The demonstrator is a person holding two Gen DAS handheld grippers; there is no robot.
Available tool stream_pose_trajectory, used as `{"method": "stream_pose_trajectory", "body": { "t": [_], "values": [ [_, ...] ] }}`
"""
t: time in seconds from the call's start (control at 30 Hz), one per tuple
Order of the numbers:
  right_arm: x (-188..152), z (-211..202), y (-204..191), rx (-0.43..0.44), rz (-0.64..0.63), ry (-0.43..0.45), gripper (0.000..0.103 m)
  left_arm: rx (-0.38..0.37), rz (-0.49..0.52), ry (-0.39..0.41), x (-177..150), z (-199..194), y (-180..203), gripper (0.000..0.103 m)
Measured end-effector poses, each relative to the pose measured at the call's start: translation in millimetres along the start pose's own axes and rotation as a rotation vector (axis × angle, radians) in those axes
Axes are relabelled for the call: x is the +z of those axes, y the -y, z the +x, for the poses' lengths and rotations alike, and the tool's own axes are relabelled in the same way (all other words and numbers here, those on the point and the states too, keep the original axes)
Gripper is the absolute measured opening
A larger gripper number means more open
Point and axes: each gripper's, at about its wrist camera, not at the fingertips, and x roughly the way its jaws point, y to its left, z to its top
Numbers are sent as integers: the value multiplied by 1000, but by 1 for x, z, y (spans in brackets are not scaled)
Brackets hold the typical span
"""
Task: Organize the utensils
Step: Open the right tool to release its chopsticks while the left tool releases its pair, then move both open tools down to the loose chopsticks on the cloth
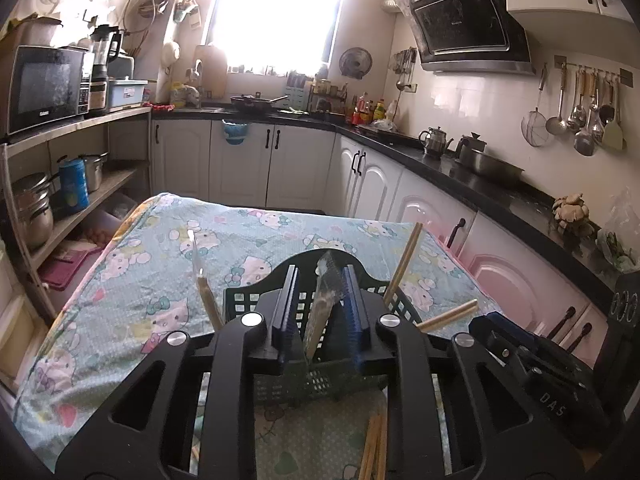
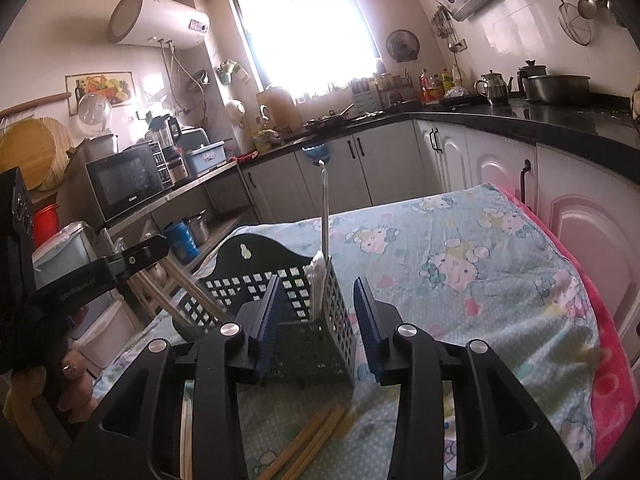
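A dark plastic utensil caddy point(image 1: 240, 300) stands on the Hello Kitty cloth, also in the right wrist view point(image 2: 332, 316). Wooden chopsticks point(image 1: 404, 258) and a clear-ended stick point(image 1: 202, 280) lean out of it. My left gripper point(image 1: 324, 316) is over the caddy, fingers close around a clear-wrapped utensil point(image 1: 324, 296) that stands in a compartment. My right gripper point(image 2: 320, 320) is open and empty just in front of the caddy. A white wrapped utensil point(image 2: 324, 216) stands upright in the caddy. Loose wooden chopsticks point(image 1: 374, 444) lie on the cloth below, also in the right wrist view point(image 2: 316, 440).
The table cloth point(image 2: 480, 264) has a pink blanket edge point(image 2: 612, 380) at right. White cabinets and a black counter point(image 1: 460, 160) run behind and right. A shelf with a microwave point(image 1: 44, 84) and pots stands left. The right gripper's body point(image 1: 532, 364) sits close at right.
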Motion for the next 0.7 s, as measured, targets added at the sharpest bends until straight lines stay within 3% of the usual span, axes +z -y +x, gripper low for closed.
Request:
{"method": "stream_pose_trajectory", "body": {
  "t": [0.23,0.7],
  "values": [
    [-7,-6,-2,7,-11,-30,40,3,-8,-12,-7,-5,-1,24],
    [-21,-13,-4,27,-19,-101,48,4,-45,-40,-25,-23,-7,52]
  ]
}}
